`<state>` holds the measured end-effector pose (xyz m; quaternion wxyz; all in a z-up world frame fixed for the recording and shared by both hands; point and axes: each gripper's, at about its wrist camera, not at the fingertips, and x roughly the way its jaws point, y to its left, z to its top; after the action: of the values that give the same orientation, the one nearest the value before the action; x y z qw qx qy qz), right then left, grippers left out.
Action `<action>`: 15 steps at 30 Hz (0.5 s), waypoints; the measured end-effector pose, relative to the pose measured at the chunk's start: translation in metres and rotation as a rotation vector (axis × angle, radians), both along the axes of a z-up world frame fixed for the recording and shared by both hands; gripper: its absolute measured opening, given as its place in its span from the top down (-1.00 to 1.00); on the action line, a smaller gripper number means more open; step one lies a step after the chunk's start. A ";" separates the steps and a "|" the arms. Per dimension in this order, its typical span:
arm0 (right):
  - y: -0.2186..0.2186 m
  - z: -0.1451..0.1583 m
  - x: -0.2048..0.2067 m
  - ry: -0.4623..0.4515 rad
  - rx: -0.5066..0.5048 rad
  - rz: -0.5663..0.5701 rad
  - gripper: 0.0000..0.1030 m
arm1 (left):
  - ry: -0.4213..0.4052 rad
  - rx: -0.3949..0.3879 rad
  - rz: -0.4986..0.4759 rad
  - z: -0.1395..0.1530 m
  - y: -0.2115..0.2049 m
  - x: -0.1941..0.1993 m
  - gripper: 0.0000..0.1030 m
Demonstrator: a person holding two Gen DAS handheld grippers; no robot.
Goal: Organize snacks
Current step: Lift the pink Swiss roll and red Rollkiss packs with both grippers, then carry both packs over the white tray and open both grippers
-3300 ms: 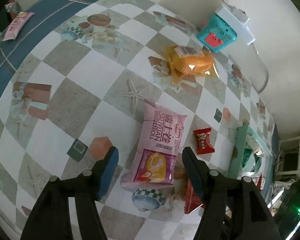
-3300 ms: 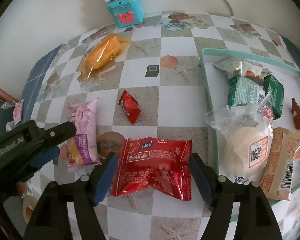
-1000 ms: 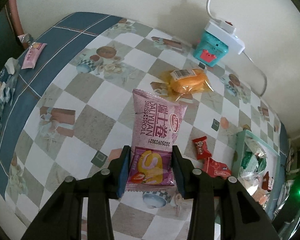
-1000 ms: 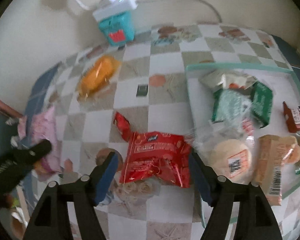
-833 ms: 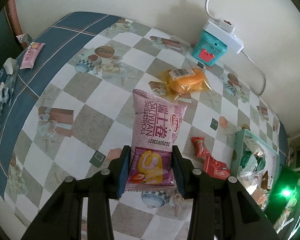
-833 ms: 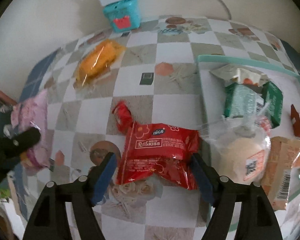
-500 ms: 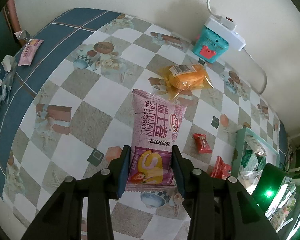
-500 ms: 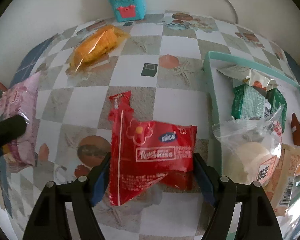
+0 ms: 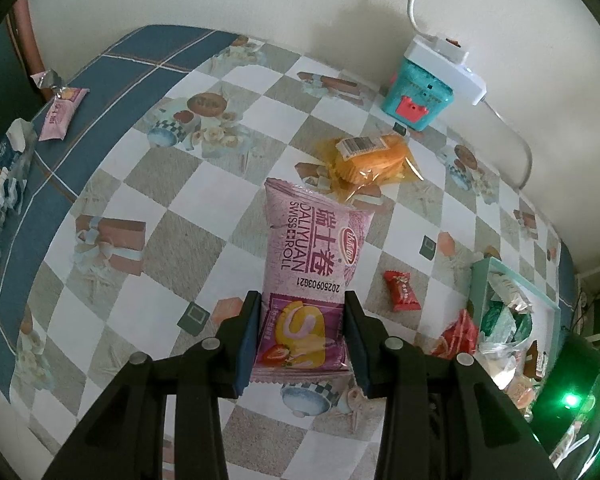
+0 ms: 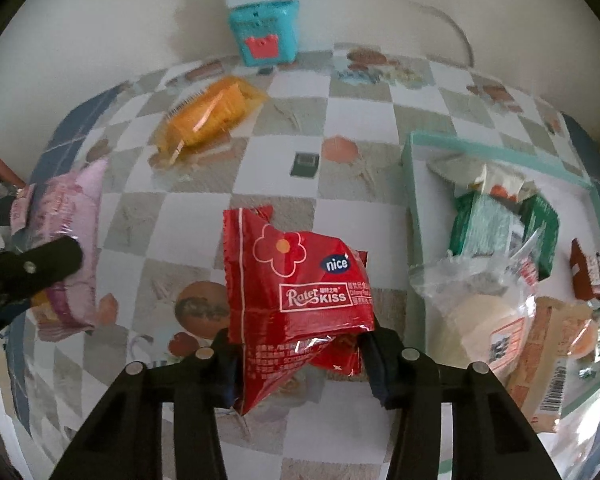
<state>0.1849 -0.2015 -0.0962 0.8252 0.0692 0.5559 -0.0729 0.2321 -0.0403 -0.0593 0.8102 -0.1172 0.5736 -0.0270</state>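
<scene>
In the left wrist view, the left gripper (image 9: 302, 342) is closed on the lower end of a pink snack packet (image 9: 312, 264). Both fingers press against the sides of the packet, and the packet stands up between them, above the checkered tablecloth (image 9: 172, 216). Behind the packet lies an orange bread bag (image 9: 370, 158), with a barcode label on top. A small red candy (image 9: 401, 291) lies on the cloth to the right of the gripper. Further right is a pale green tray (image 9: 480, 280) with several snacks inside it. A teal box (image 9: 416, 94) stands near the wall, and a white power strip (image 9: 448, 64) rests on top of it. A small pink packet (image 9: 62, 114) lies far to the left on the blue border of the cloth.

In the right wrist view, the right gripper (image 10: 300, 354) is closed on a red snack bag (image 10: 296, 284). The fingers squeeze its lower part, and the bag is lifted and a little crumpled. The tray (image 10: 414, 216) is just to the right, and it holds a green packet (image 10: 484, 228), a round bun in clear wrap (image 10: 484, 320) and other snacks. The pink packet (image 10: 66, 216) in the left gripper (image 10: 32, 268) shows at the left edge.
</scene>
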 end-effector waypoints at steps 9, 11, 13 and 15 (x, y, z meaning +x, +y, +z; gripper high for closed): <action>0.003 0.051 -0.007 -0.114 -0.025 0.006 0.02 | -0.066 0.006 -0.010 0.027 -0.003 -0.005 0.19; 0.000 0.064 -0.010 -0.142 -0.036 0.002 0.02 | -0.085 0.002 -0.020 0.034 -0.008 -0.006 0.19; -0.004 0.072 -0.012 -0.164 -0.050 -0.005 0.02 | -0.104 0.001 -0.035 0.042 -0.014 -0.008 0.19; -0.010 0.080 -0.016 -0.185 -0.052 -0.015 0.02 | -0.123 -0.002 -0.052 0.049 -0.022 -0.010 0.19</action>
<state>0.1692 -0.2114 -0.0163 0.8738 0.0586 0.4749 -0.0869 0.2218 -0.0620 -0.0100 0.8430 -0.1011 0.5254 -0.0558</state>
